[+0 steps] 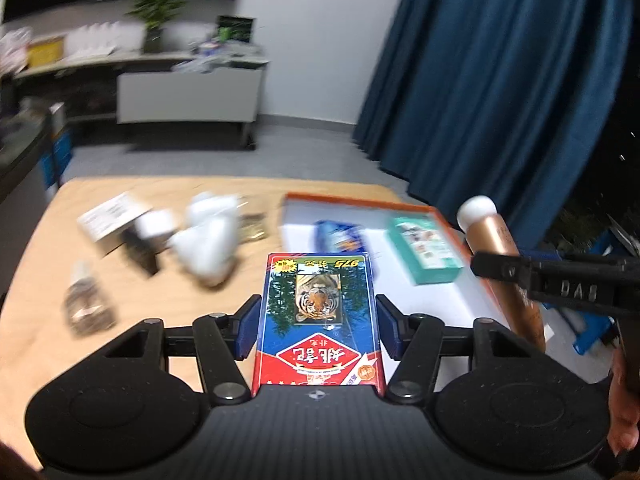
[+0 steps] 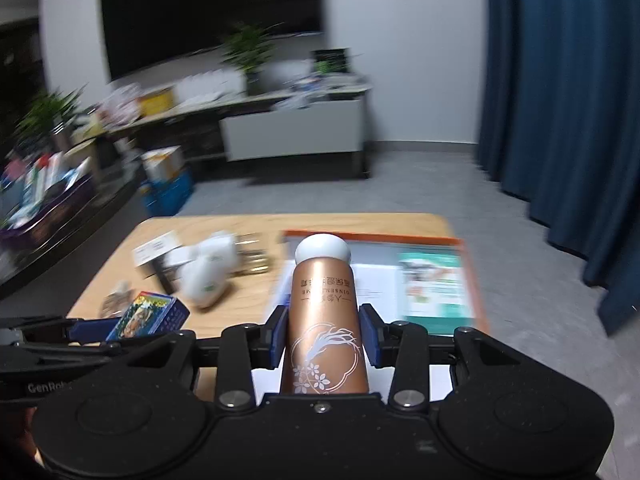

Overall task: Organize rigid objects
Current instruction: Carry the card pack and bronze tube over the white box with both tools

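Left gripper (image 1: pixel 316 326) pinches the stiff, light card box (image 1: pixel 318 320) across its sides; right gripper (image 2: pixel 323 338) clamps the copper bottle (image 2: pixel 324 320) mid-body (glossy, likely slippery), orange tray (image 1: pixel 360 199) at one o'clock.

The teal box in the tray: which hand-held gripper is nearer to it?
Right. The right hand-held gripper, shut on the copper bottle, hangs just beside the teal box; the left hand-held gripper, holding the card box, sits farther off.

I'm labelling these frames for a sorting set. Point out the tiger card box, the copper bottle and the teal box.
tiger card box (image 1: pixel 318 312): left wrist view, tiger picture on its face.
copper bottle (image 2: pixel 324 320): right wrist view, mid body.
teal box (image 1: pixel 424 248): left wrist view, top face.
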A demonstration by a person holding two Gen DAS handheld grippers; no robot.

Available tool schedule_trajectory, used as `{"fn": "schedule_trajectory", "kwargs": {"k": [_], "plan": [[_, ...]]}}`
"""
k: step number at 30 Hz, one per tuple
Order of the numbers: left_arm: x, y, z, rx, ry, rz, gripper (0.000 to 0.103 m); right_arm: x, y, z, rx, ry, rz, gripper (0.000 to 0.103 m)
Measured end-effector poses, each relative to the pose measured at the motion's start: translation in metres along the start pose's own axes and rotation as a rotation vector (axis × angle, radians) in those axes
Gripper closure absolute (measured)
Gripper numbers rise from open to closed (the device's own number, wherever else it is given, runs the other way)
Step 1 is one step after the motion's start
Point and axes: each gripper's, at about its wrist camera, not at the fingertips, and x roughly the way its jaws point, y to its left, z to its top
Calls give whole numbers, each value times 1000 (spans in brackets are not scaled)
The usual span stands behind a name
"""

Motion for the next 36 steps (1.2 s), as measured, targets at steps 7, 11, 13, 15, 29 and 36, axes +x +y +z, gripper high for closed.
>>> {"fn": "schedule_trajectory", "kwargs": {"k": [7, 11, 13, 15, 29, 36], "plan": [[23, -44, -4, 27, 7, -14, 43, 0, -42, -20, 85, 15, -57, 56], [27, -51, -5, 34, 27, -5, 43, 4, -49, -26, 104, 19, -46, 56], [27, -50, -4, 32, 33, 2, 43, 7, -50, -26, 108, 22, -39, 56], [26, -51, -3, 33, 34, 10, 43, 7, -51, -28, 109, 24, -34, 56], [27, -50, -3, 23, 32, 31, 43, 15, -47, -27, 93, 37, -23, 56], [26, -49, -3, 15, 33, 32, 43, 15, -46, -26, 93, 39, -26, 56]]}}
